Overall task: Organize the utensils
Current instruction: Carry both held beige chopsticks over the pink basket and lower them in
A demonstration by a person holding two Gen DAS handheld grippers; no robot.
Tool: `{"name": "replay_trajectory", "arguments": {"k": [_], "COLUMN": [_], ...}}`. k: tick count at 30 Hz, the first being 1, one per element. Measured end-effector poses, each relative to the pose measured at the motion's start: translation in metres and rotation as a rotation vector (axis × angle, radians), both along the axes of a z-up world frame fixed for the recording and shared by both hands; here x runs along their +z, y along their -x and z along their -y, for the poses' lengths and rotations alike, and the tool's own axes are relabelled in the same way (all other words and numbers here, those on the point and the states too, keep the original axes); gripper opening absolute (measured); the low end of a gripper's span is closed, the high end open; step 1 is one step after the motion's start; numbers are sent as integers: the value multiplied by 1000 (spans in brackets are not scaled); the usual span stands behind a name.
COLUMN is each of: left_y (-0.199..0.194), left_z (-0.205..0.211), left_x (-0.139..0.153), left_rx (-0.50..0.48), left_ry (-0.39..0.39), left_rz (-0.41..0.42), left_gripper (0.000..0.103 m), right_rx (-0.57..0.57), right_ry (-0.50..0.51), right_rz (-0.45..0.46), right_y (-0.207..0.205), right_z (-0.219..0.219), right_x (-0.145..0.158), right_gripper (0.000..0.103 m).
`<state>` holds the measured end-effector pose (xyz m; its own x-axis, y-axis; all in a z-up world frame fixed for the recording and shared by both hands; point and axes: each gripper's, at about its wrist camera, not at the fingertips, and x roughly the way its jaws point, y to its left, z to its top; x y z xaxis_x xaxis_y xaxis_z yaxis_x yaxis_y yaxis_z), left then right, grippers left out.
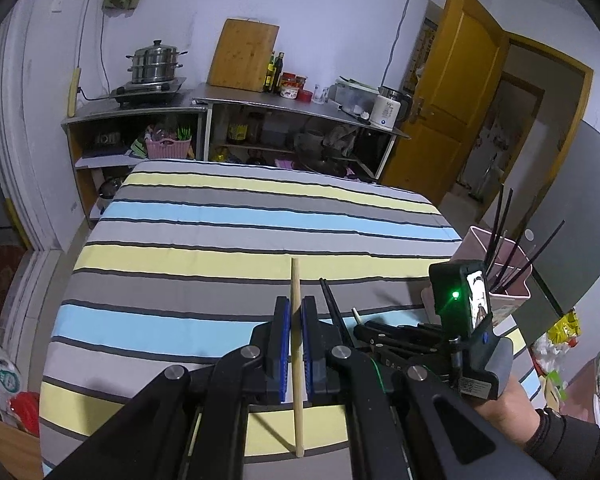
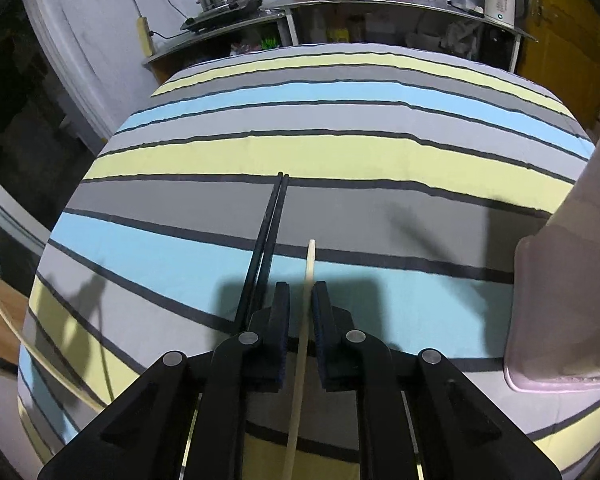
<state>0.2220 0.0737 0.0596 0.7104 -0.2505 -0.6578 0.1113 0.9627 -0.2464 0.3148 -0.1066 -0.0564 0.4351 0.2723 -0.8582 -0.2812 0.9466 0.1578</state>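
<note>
Chopsticks lay lengthwise between both tools' parted, unclosed jaws: a pale wooden chopstick (image 1: 297, 344) under the left tool (image 1: 296, 320), another pale one (image 2: 305, 312) under the right tool (image 2: 301, 300), seemingly untouched. Black chopsticks (image 2: 266, 248) lay just left. The pink holder (image 1: 500, 264) stood at the striped bed's (image 1: 220, 216) right edge, kitchen shelves beyond.

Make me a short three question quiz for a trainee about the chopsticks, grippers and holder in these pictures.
1. True or false: the pale wooden chopstick lies between the left gripper fingers.
2. What lies beside the right gripper on the striped cloth? A black chopstick pair, B metal spoon.
3. What already stands in the pink plastic holder?

Key: 1 true. 2 A. 3 dark chopsticks.
</note>
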Motion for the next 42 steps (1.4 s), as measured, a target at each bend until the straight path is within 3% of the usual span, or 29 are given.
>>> {"name": "replay_trajectory", "arguments": {"k": [9, 25, 42], "left_y": [1, 24, 51], "left_z": [3, 19, 66], "left_x": [0, 31, 65], "left_rx": [-4, -38, -137], "left_ry": [8, 0, 3], "left_rz": [0, 48, 87], "left_gripper": [5, 5, 5], "right_rx": [26, 10, -67], "right_ry": [-16, -115, -164], "right_rz": [27, 239, 335], "right_y": [4, 68, 119], "right_z": [6, 38, 94], "right_x": [16, 118, 161], "right_gripper": [7, 7, 6]}}
